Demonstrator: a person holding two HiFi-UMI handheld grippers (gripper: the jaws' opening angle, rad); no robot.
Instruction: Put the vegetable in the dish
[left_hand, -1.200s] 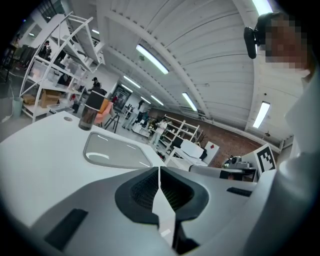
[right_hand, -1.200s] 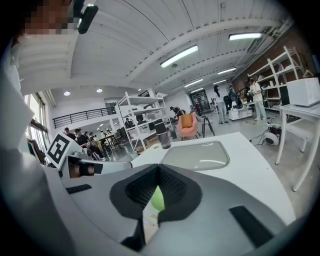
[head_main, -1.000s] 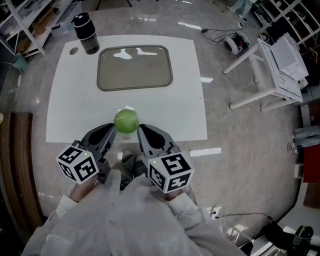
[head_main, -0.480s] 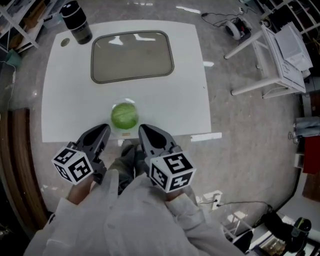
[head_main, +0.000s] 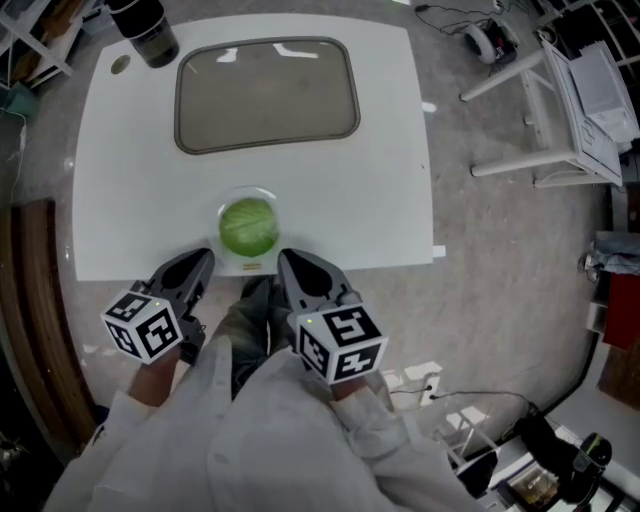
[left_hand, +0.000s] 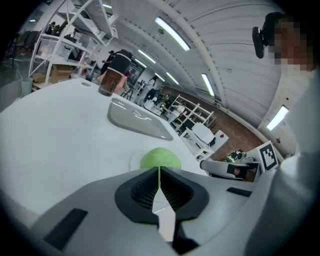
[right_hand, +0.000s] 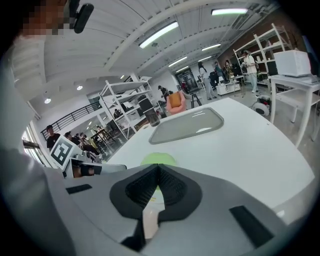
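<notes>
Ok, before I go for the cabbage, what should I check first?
1. Cabbage in plain view, untouched, on its small round plate near the table's front edge: ok.
2. Left gripper open for a grasp: not ok, jaws together, nothing between them.
3. Right gripper open: not ok, jaws together, empty.
4. Grey tray free to receive it: ok, nothing lies in it.
5. Way from cabbage to tray: ok, the dark bottle stands off by the tray's far left corner.

A white table (head_main: 390, 200) stands on glossy grey floor (head_main: 500, 280) (strip lights (right_hand: 159, 34) overhead), a white stand (head_main: 575, 110) nearby.
</notes>
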